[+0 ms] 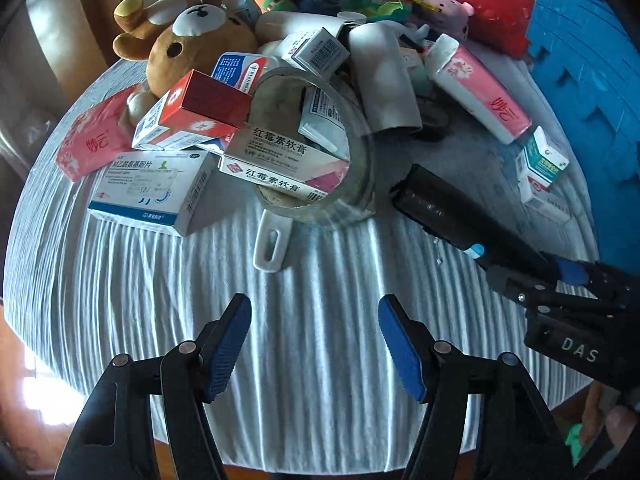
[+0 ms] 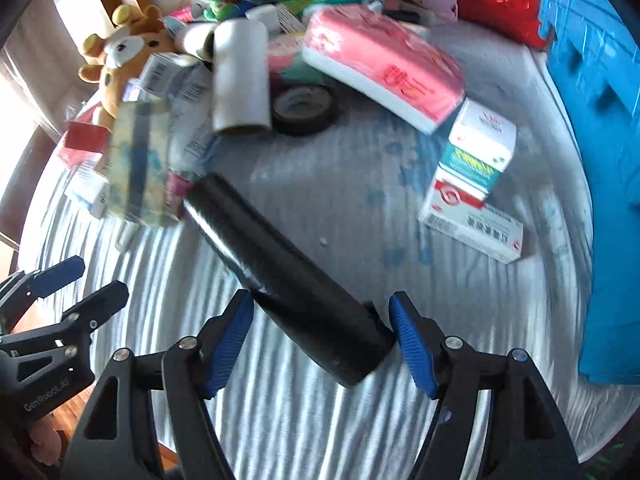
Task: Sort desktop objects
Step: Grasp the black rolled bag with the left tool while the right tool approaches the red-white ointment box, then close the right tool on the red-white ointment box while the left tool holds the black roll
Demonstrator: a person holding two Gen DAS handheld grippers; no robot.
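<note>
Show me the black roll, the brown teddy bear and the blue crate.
black roll point(image 2: 288, 280): right wrist view, middle of its shiny side.
brown teddy bear point(image 1: 192, 48): left wrist view, its face.
blue crate point(image 1: 588, 92): left wrist view, its ribbed outer wall.

Blurred tape roll point(image 2: 138, 160), perhaps; crate point(image 2: 600, 120) cropped.
</note>
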